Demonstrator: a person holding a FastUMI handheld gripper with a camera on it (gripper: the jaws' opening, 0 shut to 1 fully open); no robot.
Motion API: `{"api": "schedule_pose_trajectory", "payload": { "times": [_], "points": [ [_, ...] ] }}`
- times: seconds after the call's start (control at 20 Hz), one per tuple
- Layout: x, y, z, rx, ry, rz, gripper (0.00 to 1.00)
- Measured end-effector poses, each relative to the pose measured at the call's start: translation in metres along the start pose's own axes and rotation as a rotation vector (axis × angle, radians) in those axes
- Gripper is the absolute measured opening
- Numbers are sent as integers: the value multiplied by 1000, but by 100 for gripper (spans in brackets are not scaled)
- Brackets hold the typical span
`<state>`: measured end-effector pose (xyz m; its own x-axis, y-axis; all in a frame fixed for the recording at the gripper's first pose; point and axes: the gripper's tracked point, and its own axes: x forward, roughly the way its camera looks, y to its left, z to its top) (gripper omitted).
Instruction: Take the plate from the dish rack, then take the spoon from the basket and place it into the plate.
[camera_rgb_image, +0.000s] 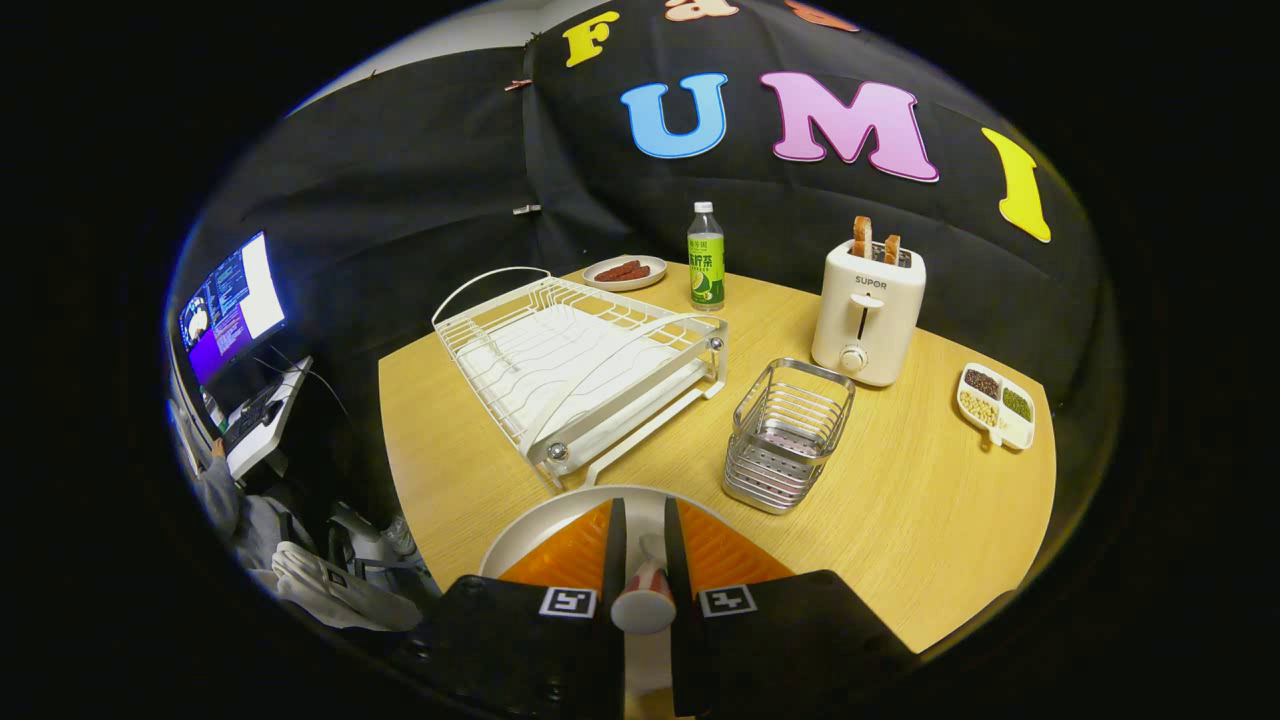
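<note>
The white plate (528, 532) lies on the wooden table (900, 520) at its near edge, right under my fingers. My gripper (643, 520) is shut on the spoon (643, 598), whose red-and-white handle end points back toward the camera. The spoon's bowl is hidden between the fingers, over the plate. Just beyond the plate stands the white wire dish rack (575, 360), with nothing in it. To the rack's right, ahead of my right finger, stands the metal basket (790, 435), and it holds nothing.
A white toaster (868, 310) with two bread slices stands behind the basket. A green-labelled bottle (705, 258) and a small plate of sausages (625, 272) sit at the far edge. A divided dish of beans (995, 405) lies far right. A lit monitor (232, 305) stands off the table's left.
</note>
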<state>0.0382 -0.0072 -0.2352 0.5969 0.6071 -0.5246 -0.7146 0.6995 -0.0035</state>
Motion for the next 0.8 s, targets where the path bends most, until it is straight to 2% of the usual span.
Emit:
{"api": "schedule_pose_trajectory", "payload": {
  "times": [0.15,0.2,0.35,0.45,0.65,0.8],
  "points": [
    [1,0,4,31,1,6,23],
    [2,4,6,46,-1,21,28],
    [-2,10,20,91,-28,36,83],
    [-9,6,31,112,-54,21,97],
    [-31,-8,67,172,-130,-40,99],
    [-61,-28,112,186,-226,-133,98]
  ]
}}
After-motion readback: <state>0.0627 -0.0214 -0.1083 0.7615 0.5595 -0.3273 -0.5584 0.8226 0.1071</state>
